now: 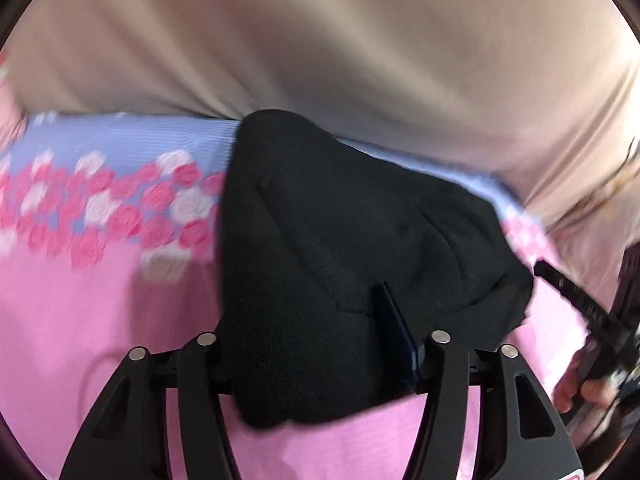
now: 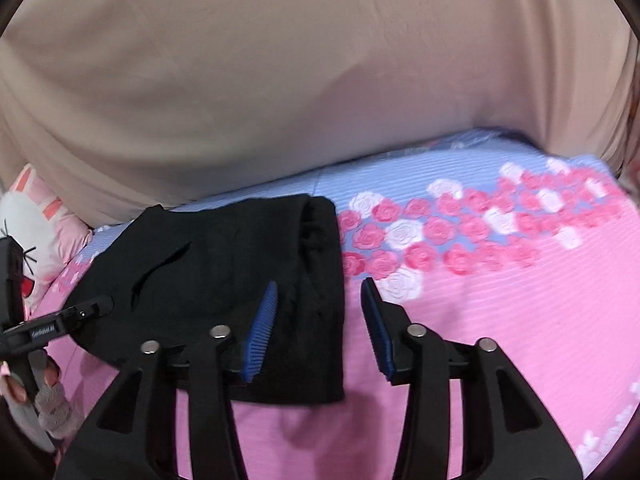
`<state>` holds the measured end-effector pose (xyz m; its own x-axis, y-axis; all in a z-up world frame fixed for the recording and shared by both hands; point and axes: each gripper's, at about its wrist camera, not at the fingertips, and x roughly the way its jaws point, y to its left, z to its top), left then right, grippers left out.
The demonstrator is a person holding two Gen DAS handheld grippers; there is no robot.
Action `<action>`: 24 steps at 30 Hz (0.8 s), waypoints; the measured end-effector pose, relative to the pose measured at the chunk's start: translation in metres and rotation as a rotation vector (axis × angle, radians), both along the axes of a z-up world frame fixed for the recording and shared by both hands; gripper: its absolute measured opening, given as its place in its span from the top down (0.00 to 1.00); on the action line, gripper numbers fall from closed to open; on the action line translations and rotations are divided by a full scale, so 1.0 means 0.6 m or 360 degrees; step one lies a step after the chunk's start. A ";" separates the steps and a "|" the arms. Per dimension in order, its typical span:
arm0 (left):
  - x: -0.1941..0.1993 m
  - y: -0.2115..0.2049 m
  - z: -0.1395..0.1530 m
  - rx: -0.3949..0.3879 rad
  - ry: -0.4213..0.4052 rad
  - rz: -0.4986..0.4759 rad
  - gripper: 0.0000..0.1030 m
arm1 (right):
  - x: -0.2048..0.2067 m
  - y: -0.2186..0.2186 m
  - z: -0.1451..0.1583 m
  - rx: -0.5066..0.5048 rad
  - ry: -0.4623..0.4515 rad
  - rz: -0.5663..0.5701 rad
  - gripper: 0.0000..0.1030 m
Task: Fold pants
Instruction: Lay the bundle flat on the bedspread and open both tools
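Note:
Black pants (image 2: 224,280) lie folded into a compact bundle on the pink bed sheet (image 2: 500,340). In the right wrist view my right gripper (image 2: 318,320) is open. Its left blue pad (image 2: 260,332) hovers over the bundle's right part, and its right pad is over bare sheet. In the left wrist view the pants (image 1: 340,240) fill the gap of my left gripper (image 1: 308,320). One blue pad (image 1: 396,340) shows against the cloth, the other finger is hidden by it, and the jaws stand wide. The left gripper's fingertip (image 2: 96,306) rests at the bundle's left edge.
The sheet has a blue band with pink and white roses (image 2: 460,224) behind the pants. Beige fabric (image 2: 280,80) rises at the back. A white and pink plush pillow (image 2: 28,224) sits at far left. A gloved hand (image 2: 48,392) holds the left gripper.

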<state>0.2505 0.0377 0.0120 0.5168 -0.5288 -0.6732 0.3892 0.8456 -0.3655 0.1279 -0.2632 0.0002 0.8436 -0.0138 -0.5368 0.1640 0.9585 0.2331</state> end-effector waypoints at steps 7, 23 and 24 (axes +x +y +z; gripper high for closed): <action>-0.064 -0.017 0.059 0.0230 -0.0327 0.0133 0.27 | 0.039 0.052 -0.023 -0.0129 0.0176 0.0158 0.51; -0.113 -0.054 0.038 0.0637 -0.0463 0.0374 0.28 | -0.041 0.123 0.001 -0.0275 0.0040 0.0125 0.60; -0.127 -0.053 0.044 0.0654 -0.0486 0.0391 0.28 | -0.068 0.131 0.012 -0.0270 -0.0007 0.0125 0.59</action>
<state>0.1745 0.0058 0.0384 0.7952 -0.0945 -0.5989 0.1992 0.9737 0.1108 0.0870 -0.1848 0.0072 0.8481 -0.0379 -0.5284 0.0867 0.9939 0.0679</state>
